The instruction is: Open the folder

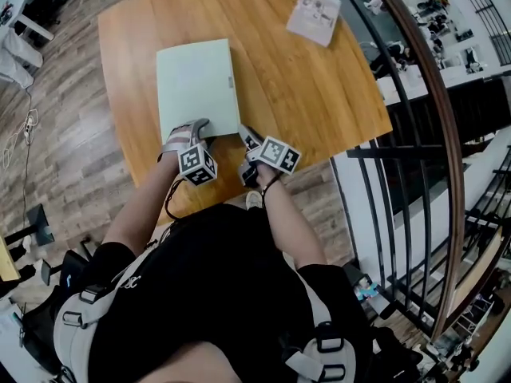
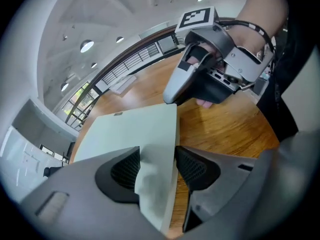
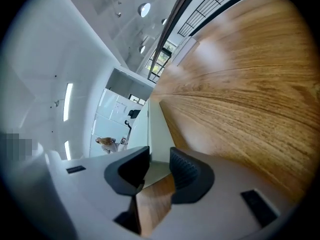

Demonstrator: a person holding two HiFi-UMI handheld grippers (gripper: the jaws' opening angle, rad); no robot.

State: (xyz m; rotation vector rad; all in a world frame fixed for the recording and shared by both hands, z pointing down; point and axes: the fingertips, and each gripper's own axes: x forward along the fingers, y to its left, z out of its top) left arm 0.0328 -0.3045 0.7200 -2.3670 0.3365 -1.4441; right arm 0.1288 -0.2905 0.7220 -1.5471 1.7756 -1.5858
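Observation:
A pale green folder lies shut and flat on the wooden table. My left gripper is at its near left corner and my right gripper at its near right corner. In the left gripper view the folder's corner fills the gap of the left gripper, whose jaws stand wide apart across it. The right gripper shows beyond the folder's edge there. In the right gripper view the folder appears edge-on, its corner between the pads of the right gripper, which are also apart.
A printed leaflet lies on the table's far right part. A dark metal railing with a wooden handrail runs along the right side. The table's near edge is just under my hands, with plank floor to the left.

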